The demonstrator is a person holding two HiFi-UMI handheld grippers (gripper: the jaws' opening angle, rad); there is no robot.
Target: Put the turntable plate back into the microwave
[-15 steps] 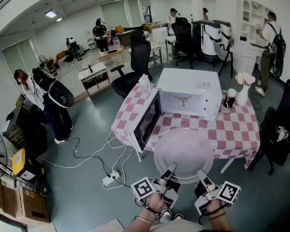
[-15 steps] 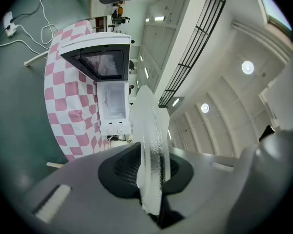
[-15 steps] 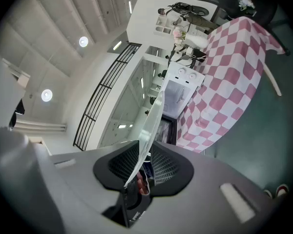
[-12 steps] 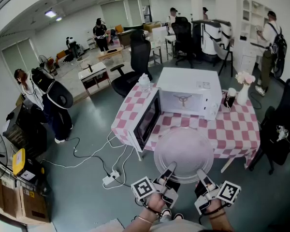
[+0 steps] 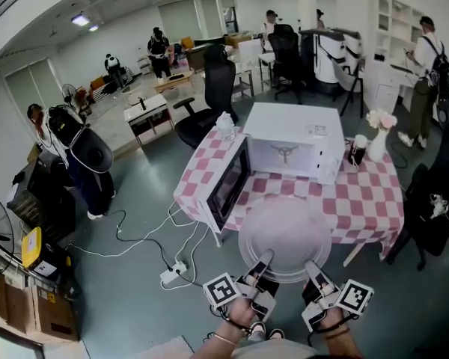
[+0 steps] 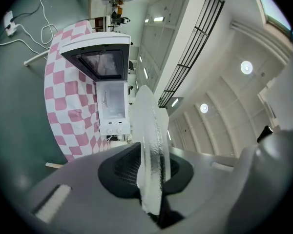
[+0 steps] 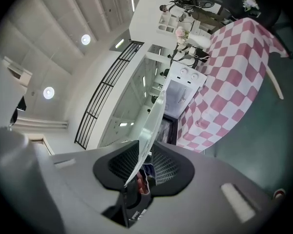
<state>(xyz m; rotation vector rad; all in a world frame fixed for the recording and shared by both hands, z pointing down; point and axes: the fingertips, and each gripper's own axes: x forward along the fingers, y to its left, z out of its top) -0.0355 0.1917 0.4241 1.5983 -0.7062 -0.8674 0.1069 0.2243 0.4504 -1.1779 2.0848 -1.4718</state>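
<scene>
Clear round glass turntable plate (image 5: 284, 236) rides roughly flat in front of you, your left gripper (image 5: 263, 265) and right gripper (image 5: 312, 269) both clamped on its near rim, with the open white microwave (image 5: 303, 137) straight ahead beyond its far edge, about equally near both hands.

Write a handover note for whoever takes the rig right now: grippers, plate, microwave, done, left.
Left gripper: shut on the near rim of the turntable plate.
Right gripper: shut on the same rim, beside the left one.
Plate: held roughly flat in the air by both grippers, in front of the microwave, which stands on the checked table.
Microwave: door swung open, no plate inside.
Done: door open, plate lifted and facing the opening.
Left: pass the plate through the opening, set it on the cavity floor, release both grippers.
</scene>
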